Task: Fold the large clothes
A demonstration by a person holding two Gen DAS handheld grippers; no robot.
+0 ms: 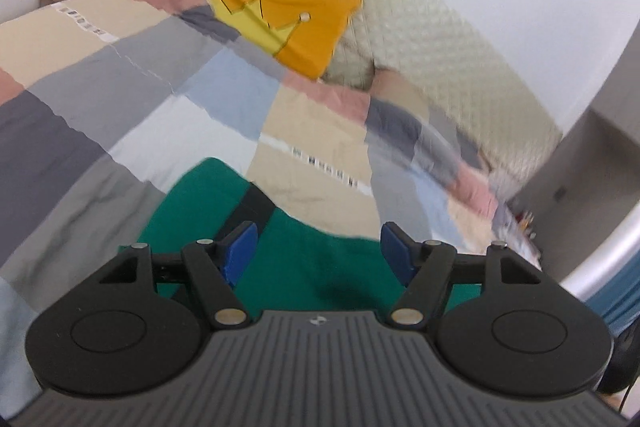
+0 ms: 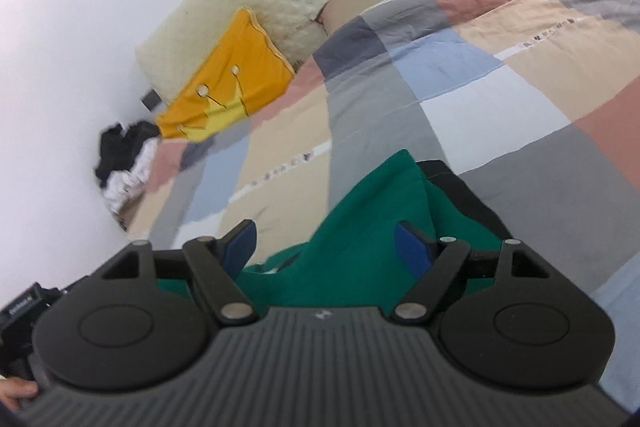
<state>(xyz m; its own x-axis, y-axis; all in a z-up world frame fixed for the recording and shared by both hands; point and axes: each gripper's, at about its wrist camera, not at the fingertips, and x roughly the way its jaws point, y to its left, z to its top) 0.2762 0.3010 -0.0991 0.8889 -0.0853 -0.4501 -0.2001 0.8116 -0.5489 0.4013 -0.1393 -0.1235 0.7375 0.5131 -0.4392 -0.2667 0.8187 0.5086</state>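
Patchwork quilt (image 1: pixel 132 75) under green garment (image 1: pixel 304 255), below both spread grippers (image 1: pixel 318 251) (image 2: pixel 326 247).

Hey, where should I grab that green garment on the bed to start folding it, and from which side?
Probably the far tip of the green garment, where green meets the black trim. That edge bunches up off the patchwork quilt, giving the fingers something to pinch. Bring the right hand-held gripper, jaws open, straight forward and down from the near side.

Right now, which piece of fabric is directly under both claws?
The green garment, spread on the patchwork quilt. The yellow crown pillow sits far off by the headboard.
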